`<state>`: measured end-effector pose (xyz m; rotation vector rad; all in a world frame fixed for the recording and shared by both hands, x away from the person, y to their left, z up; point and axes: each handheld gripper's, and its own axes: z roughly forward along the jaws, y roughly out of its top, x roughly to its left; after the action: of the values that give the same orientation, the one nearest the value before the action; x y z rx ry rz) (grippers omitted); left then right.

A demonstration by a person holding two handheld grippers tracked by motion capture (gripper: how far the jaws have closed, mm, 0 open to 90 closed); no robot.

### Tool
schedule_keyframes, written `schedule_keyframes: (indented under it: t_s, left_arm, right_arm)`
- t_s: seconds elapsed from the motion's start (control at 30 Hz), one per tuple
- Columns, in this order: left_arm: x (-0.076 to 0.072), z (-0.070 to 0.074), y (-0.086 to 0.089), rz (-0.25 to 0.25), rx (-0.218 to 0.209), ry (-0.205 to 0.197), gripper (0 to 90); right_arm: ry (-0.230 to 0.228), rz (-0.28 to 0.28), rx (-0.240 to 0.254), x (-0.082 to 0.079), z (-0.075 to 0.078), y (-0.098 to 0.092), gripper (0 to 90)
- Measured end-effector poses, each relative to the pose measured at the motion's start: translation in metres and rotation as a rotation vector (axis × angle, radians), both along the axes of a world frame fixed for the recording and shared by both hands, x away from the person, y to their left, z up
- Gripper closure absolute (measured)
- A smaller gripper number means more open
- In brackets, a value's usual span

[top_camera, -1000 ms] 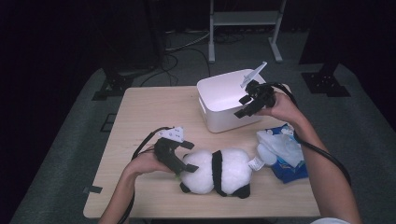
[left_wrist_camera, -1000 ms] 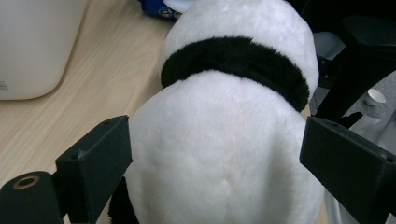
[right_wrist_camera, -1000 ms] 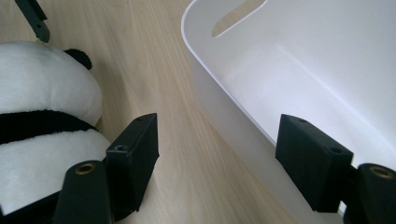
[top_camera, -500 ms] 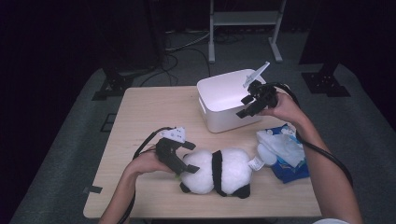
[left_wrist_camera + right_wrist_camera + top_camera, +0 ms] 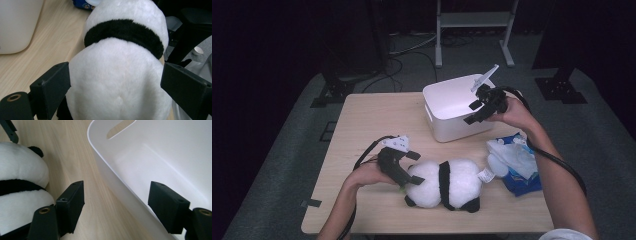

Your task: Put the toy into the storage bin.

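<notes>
The likeliest slip is the plush panda (image 5: 444, 184) sliding out of the left gripper (image 5: 406, 172); the toy is round, soft and wider than the spread of the jaws, so a squeeze on its bulging end may only dent the fur and let it roll free at the first lift; its black band and dangling tag could also snag on the blue-and-white packet (image 5: 517, 162) lying against it at about 3 o'clock. A second risk is the white bin (image 5: 451, 107): the right gripper (image 5: 477, 106) straddles its near wall with jaws spread wide and nothing between the pads but that rim, one jaw over the table (image 5: 372, 120) and one over the empty inside; a careless close or tug there could tip or drag the bin.

In the left gripper view the panda (image 5: 120, 70) bulges up between the two black jaws, which stand wide on either side of its white end; the left pad sits against the fur, the right one stands just off it, so I judge the gripper not yet closed on the toy.

From the high view the panda lies near the table's front edge, at roughly 3 o'clock from the left gripper and at about 7 o'clock from the bin; the right gripper view has the bin (image 5: 155, 165) at 1 o'clock and the panda (image 5: 20, 185) at 9 o'clock.
</notes>
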<state>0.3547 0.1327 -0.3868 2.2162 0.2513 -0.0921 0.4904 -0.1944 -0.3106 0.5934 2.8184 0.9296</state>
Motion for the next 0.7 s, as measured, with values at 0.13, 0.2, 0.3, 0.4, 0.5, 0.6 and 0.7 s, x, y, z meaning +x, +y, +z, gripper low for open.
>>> schedule_keyframes:
  t_s: [0.13, 0.2, 0.3, 0.4, 0.5, 0.6, 0.7]
  left_arm:
    - [0.0, 0.001, 0.002, 0.003, -0.004, -0.001, 7.9]
    - [0.0, 0.0, 0.002, 0.005, -0.005, 0.001, 7.9]
    - [0.0, 0.0, 0.002, 0.002, 0.004, 0.005, 7.9]
    - [0.0, -0.001, 0.002, -0.001, 0.004, 0.009, 7.9]
    - [0.0, -0.001, 0.002, 0.001, -0.001, 0.013, 7.9]
    - [0.001, -0.001, 0.003, 0.0, -0.002, 0.017, 7.9]
    - [0.0, -0.002, 0.003, 0.0, -0.004, 0.018, 7.9]
  right_arm:
    - [0.009, -0.006, -0.012, 0.005, -0.005, 0.002, 29.7]
    - [0.007, -0.008, -0.025, 0.008, -0.008, 0.003, 30.3]
    - [0.003, -0.001, -0.039, 0.01, -0.013, 0.005, 32.6]
    - [0.008, 0.006, -0.053, 0.01, -0.018, 0.007, 35.6]
    - [0.012, 0.007, -0.072, 0.01, -0.021, 0.009, 36.3]
    - [0.015, 0.01, -0.073, 0.011, -0.022, 0.01, 37.4]
    - [0.014, 0.01, -0.076, 0.011, -0.023, 0.011, 38.6]
